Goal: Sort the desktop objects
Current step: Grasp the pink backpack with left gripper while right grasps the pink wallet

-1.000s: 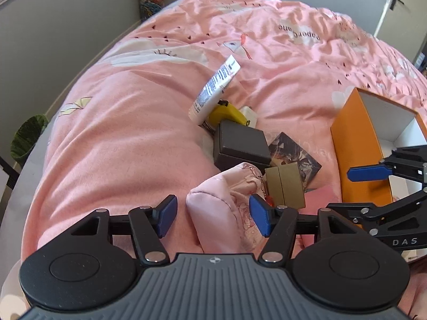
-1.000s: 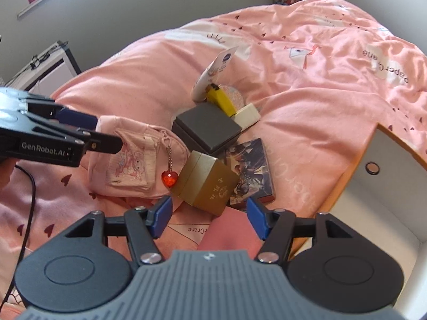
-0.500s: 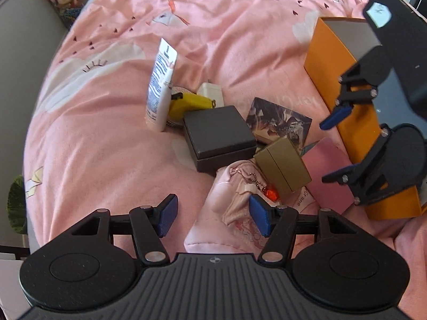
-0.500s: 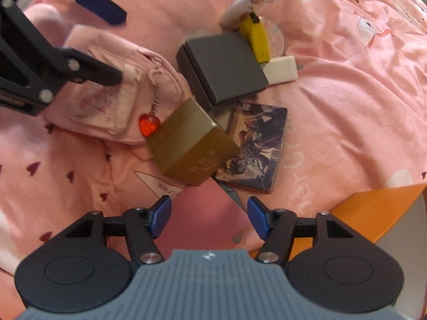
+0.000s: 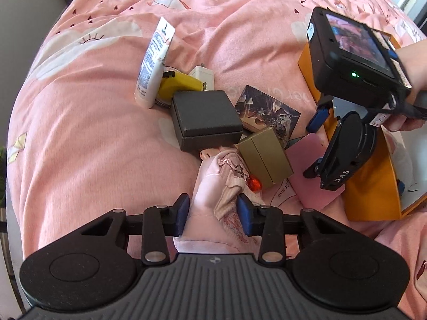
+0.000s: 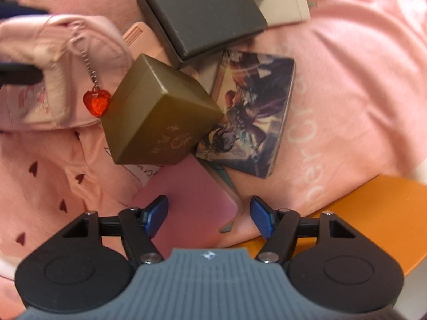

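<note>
A soft pink pouch (image 5: 210,184) with a red heart charm (image 5: 254,184) lies on the pink bedspread. My left gripper (image 5: 213,214) is closing, its blue pads squeezing the bunched fabric of the pouch's near end. Beside the pouch stand a gold box (image 6: 157,112), a dark grey box (image 6: 200,8) and a picture-printed card box (image 6: 253,112). My right gripper (image 6: 209,217) points straight down, open, over a flat pink card (image 6: 192,200); nothing sits between its pads. In the left wrist view the right gripper (image 5: 313,146) hangs by the orange box.
An orange box (image 5: 371,184) with a white inside stands open at the right. A white tube (image 5: 154,61), a yellow item (image 5: 178,86) and a white charger (image 5: 202,76) lie behind the grey box. A pink comb (image 6: 138,36) pokes out from under it.
My left gripper's jaws have closed in onto the pouch. The right gripper has tilted downward and dropped closer to the pink card and gold box.
</note>
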